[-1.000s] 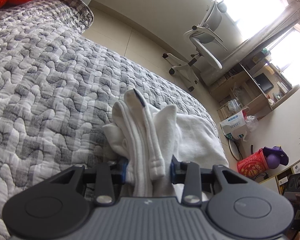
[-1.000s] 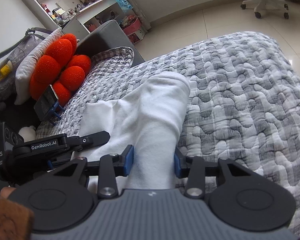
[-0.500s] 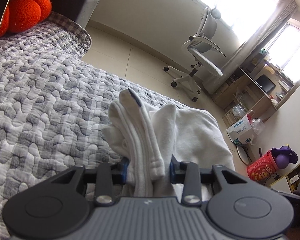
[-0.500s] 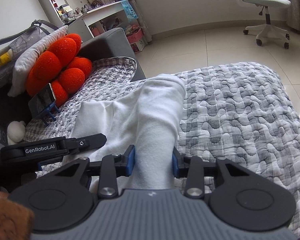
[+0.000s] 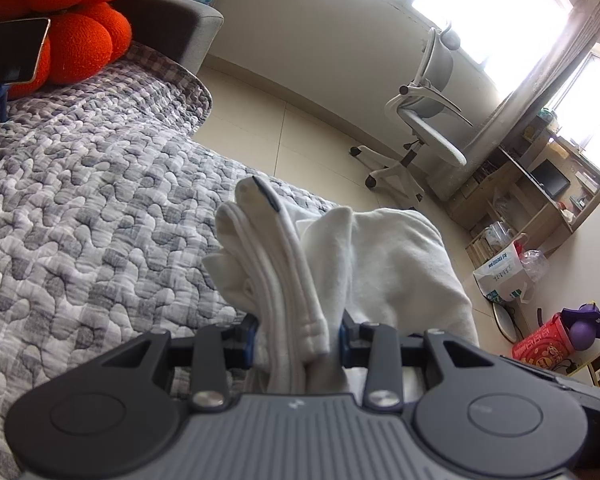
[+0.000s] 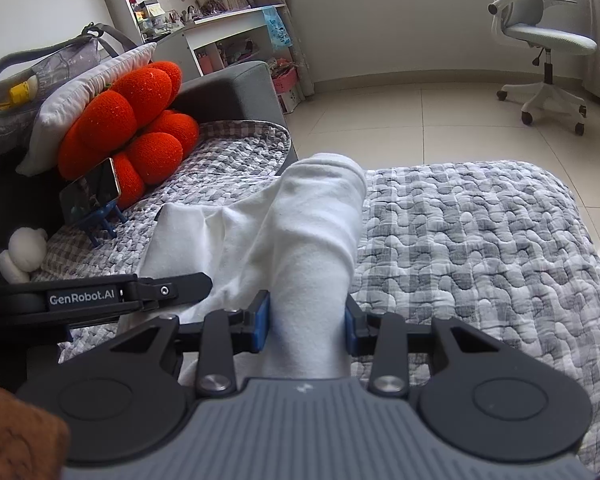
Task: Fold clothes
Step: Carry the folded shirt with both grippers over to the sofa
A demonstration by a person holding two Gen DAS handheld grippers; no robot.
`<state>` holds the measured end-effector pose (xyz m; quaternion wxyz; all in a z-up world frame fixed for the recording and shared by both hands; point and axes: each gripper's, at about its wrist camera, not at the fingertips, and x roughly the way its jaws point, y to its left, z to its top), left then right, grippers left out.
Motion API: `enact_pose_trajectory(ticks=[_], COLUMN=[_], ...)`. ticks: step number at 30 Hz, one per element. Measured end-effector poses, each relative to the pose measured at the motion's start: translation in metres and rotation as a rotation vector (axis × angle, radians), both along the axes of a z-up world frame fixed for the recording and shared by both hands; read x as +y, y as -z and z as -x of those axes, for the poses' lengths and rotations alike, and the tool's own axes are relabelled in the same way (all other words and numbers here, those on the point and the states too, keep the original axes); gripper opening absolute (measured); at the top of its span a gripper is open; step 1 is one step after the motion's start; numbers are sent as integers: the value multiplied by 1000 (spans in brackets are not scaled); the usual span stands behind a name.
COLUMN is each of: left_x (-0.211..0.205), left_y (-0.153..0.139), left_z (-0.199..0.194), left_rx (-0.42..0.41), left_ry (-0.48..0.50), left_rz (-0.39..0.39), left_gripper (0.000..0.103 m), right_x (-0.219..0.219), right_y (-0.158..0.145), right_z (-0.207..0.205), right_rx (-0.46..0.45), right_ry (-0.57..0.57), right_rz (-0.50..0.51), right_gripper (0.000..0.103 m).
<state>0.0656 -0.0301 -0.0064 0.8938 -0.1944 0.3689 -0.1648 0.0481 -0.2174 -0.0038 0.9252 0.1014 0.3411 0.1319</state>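
Note:
A white garment (image 5: 388, 264) hangs bunched above the grey quilted bed (image 5: 80, 220). My left gripper (image 5: 298, 340) is shut on its ribbed hem and folds, which stick up between the blue pads. In the right wrist view the same white garment (image 6: 312, 240) rises as a thick roll, and my right gripper (image 6: 306, 328) is shut on it. The left gripper (image 6: 172, 290) shows there at the lower left, beside the cloth. The lower part of the garment drapes toward the bed (image 6: 480, 240).
Orange round cushions (image 6: 140, 128) and a phone on a blue stand (image 6: 94, 196) sit at the bed's head, with a small white plush toy (image 6: 20, 252) beside them. An office chair (image 6: 540, 52) stands on the tiled floor. Shelves (image 5: 540, 184) and bags (image 5: 504, 276) line the wall.
Both grippers have risen with the garment held between them; the views tilt up, showing more floor, chair and wall. The grips have not changed.

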Motion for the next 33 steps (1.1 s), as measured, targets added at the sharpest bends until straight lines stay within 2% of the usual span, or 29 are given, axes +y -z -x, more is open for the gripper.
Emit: enact_pose_trajectory(ticks=[21,33], left_x=[29,79], left_y=[-32,-48], left_z=[30,50], left_rx=[-77,-123], left_ry=[-100,-239], left_rz=[-80,-92], left_gripper=[36,36], right_x=[52,95], right_y=[-30,-37], right_z=[10,-1], right_rx=[-109,-142], right_ry=[-56,-133], right_rz=[58,18], right_gripper=[40,37])
